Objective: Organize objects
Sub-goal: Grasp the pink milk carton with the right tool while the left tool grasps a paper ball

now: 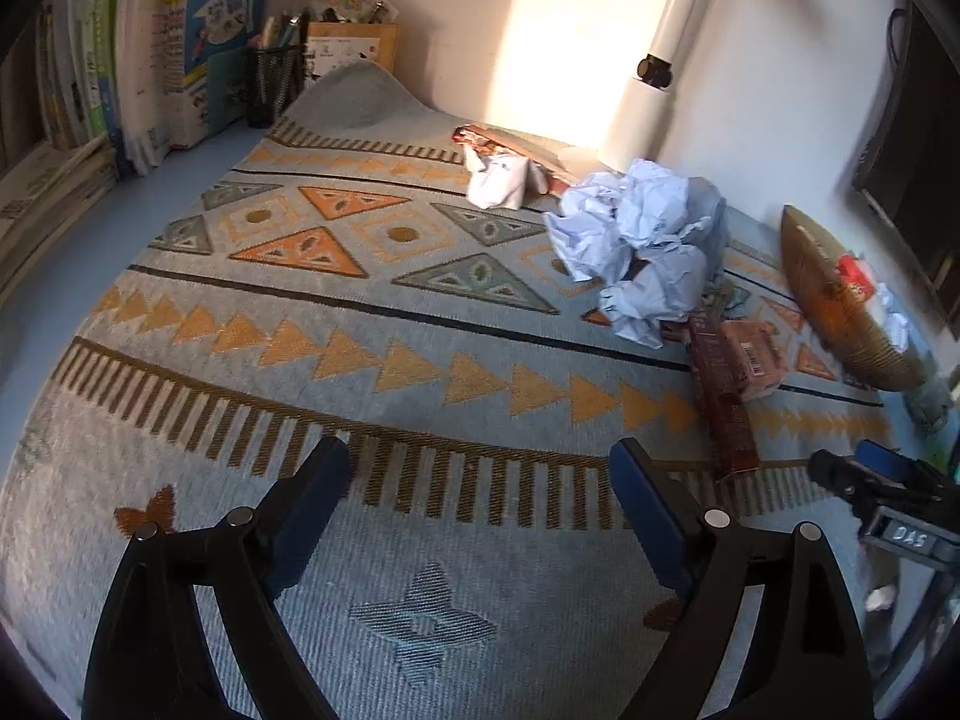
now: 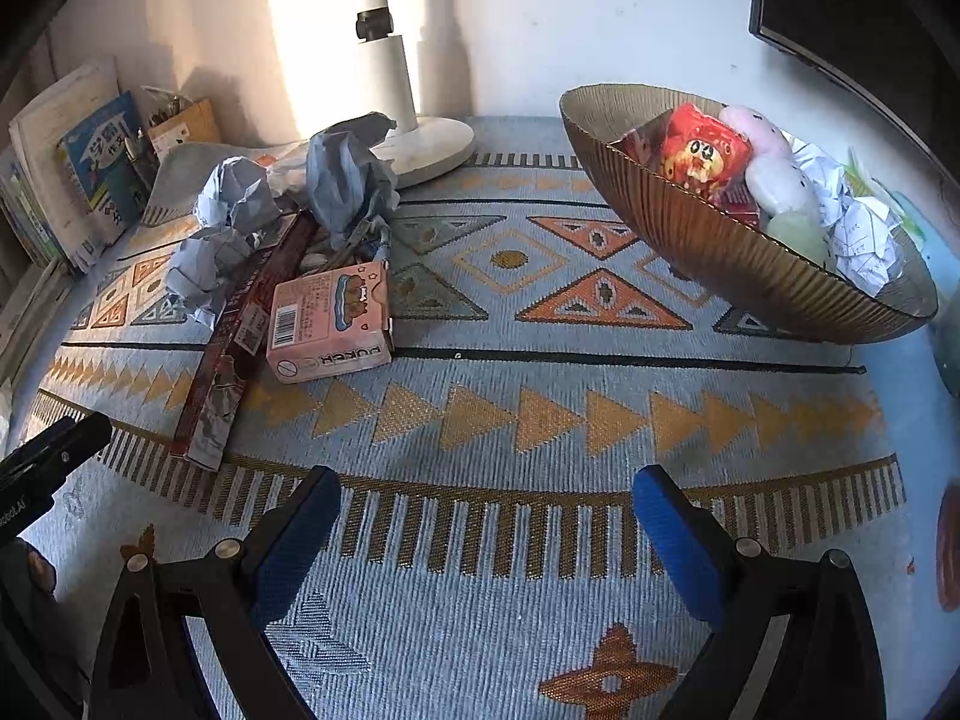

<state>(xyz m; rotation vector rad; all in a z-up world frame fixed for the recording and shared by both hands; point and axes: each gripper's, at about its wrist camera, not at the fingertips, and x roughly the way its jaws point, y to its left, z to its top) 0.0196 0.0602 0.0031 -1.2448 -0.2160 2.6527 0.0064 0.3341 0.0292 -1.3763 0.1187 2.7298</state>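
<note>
A heap of crumpled blue paper (image 1: 645, 240) lies on the patterned mat (image 1: 336, 324); it also shows in the right wrist view (image 2: 240, 222). Beside it lie a pink card box (image 2: 327, 324) and a long dark red box (image 2: 240, 336). A ribbed brown bowl (image 2: 720, 252) at the right holds a red packet (image 2: 702, 150), soft toys and crumpled white paper. My left gripper (image 1: 480, 480) is open and empty above the mat, well short of the heap. My right gripper (image 2: 486, 510) is open and empty, in front of the bowl and boxes.
A white lamp base (image 2: 420, 144) stands at the back wall. Books (image 1: 168, 54) and a mesh pen cup (image 1: 273, 81) line the left side. A white cloth with a red wrapper (image 1: 498, 174) lies at the mat's far edge. A dark monitor (image 2: 852, 12) hangs at the right.
</note>
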